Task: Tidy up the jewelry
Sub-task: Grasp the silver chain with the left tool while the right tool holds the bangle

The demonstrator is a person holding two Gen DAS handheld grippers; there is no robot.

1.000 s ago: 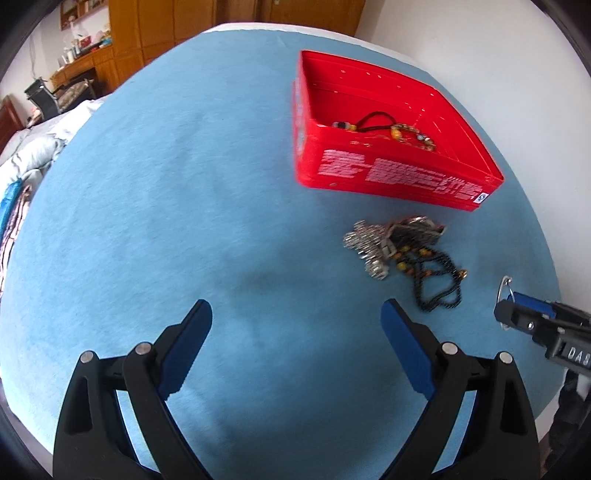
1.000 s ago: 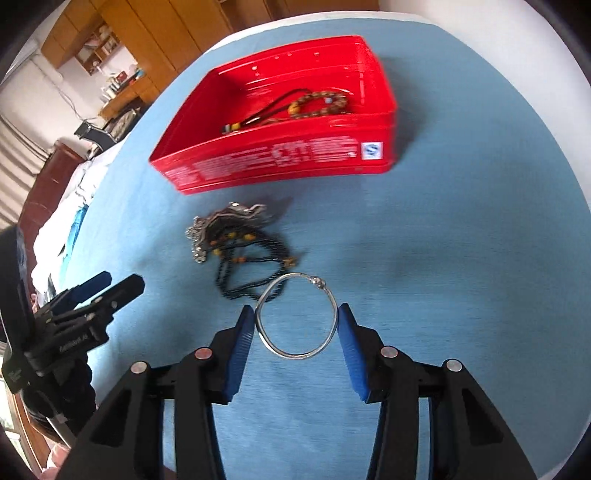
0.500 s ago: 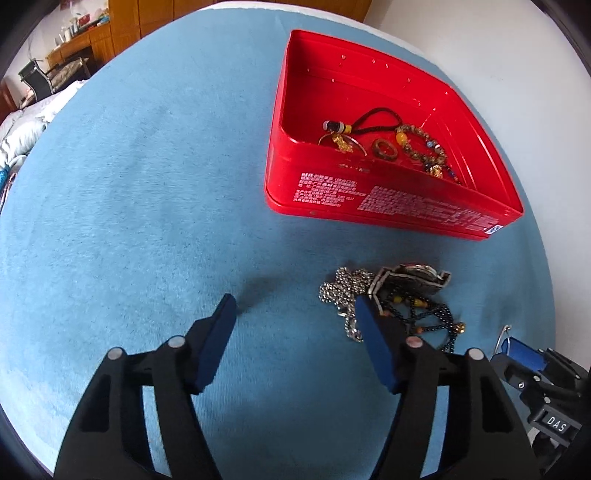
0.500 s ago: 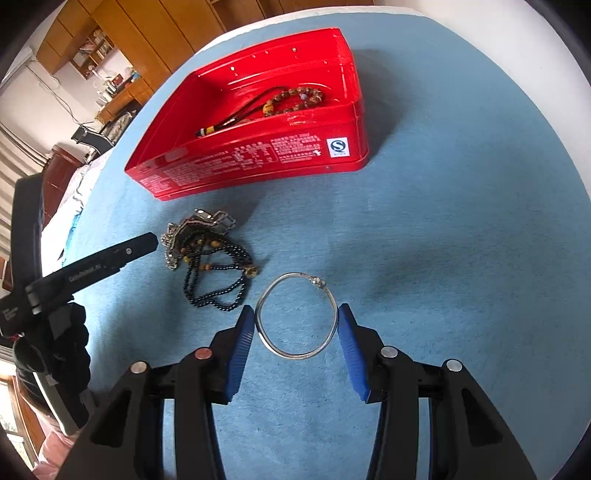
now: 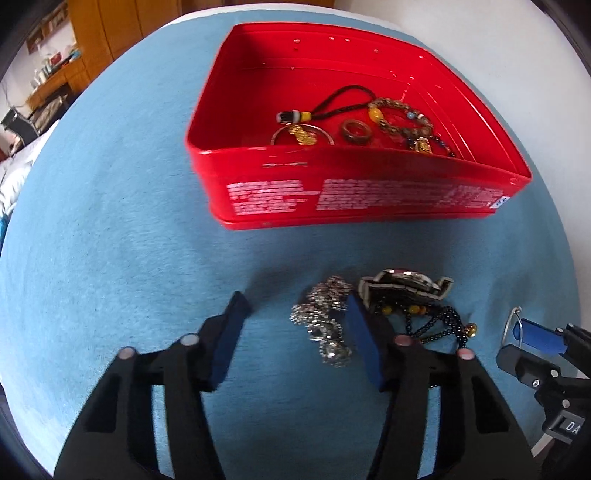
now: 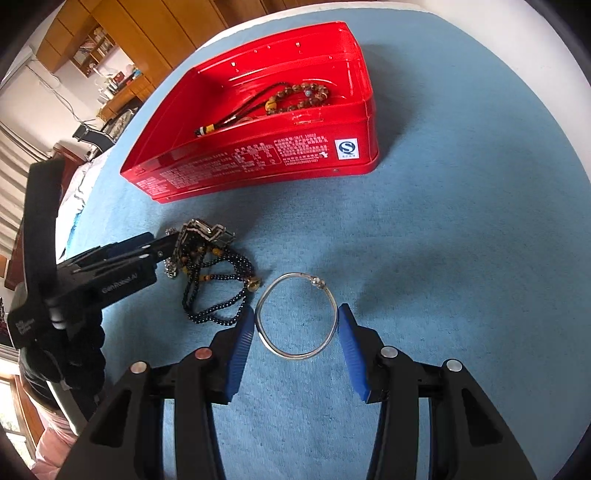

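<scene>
A red tin (image 5: 369,199) (image 6: 258,162) on the blue cloth holds a beaded bracelet (image 5: 402,118), a brown ring (image 5: 356,132) and a corded charm (image 5: 295,117). In front of it lie a silver chain (image 5: 325,325), a flat metal pendant (image 5: 406,286) (image 6: 205,232) and a black bead necklace (image 5: 439,325) (image 6: 218,291). My left gripper (image 5: 295,325) is open, its right finger against the silver chain. My right gripper (image 6: 297,325) is shut on a silver bangle (image 6: 295,317), held between both pads.
The blue cloth (image 6: 461,258) covers a round table whose edge curves close behind the tin. A white wall lies beyond it. Wooden cabinets (image 6: 155,22) and a cluttered desk stand far left. The left gripper's body (image 6: 92,273) shows at left in the right wrist view.
My left gripper has moved forward and right toward the jewelry pile and narrowed its opening. The right gripper keeps hold of the bangle and has shifted little.
</scene>
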